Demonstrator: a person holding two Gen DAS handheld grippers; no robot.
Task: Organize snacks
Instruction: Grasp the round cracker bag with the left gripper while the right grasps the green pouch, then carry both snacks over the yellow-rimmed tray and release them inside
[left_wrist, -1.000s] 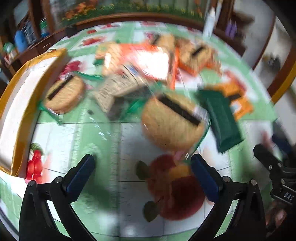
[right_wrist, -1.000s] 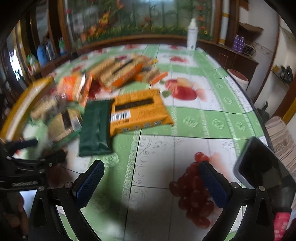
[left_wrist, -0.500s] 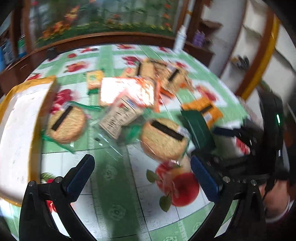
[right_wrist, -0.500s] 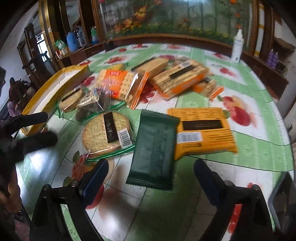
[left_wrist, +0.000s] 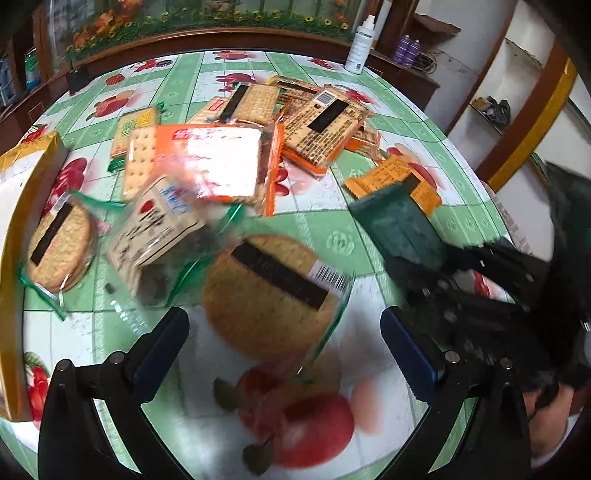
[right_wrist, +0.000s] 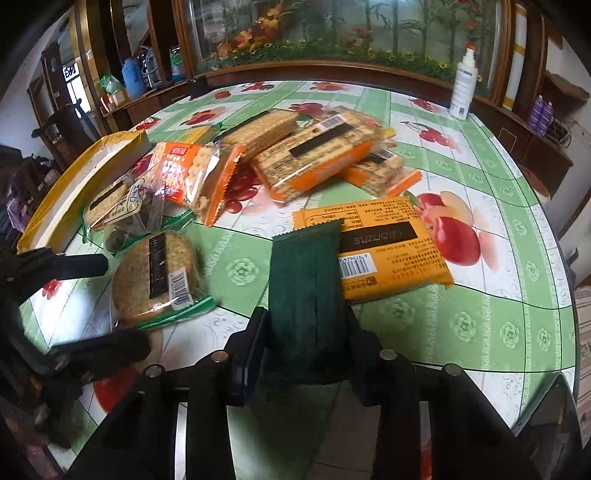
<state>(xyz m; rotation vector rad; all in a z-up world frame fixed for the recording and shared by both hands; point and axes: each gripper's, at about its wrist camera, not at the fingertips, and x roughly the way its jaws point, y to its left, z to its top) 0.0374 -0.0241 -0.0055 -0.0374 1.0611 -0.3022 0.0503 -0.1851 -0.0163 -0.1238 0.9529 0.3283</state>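
Right tool (right_wrist: 304, 354), wide open half second ago, now clamped on near end of green packet (right_wrist: 304, 280); packet's far end overlaps orange packet (right_wrist: 373, 251) on surface. Left tool (left_wrist: 284, 343) wide open, empty, above round cracker pack (left_wrist: 269, 295). Likely next: lift toward yellow box (right_wrist: 79, 184).

A home dining room: ahead of the tool, a round bench (right_wrist: 491, 321) under a fruit-print cloth, wooden cabinets (right_wrist: 532, 144) around it, a flower mural (right_wrist: 332, 33) beyond, a spray bottle (right_wrist: 462, 86) at the far edge.
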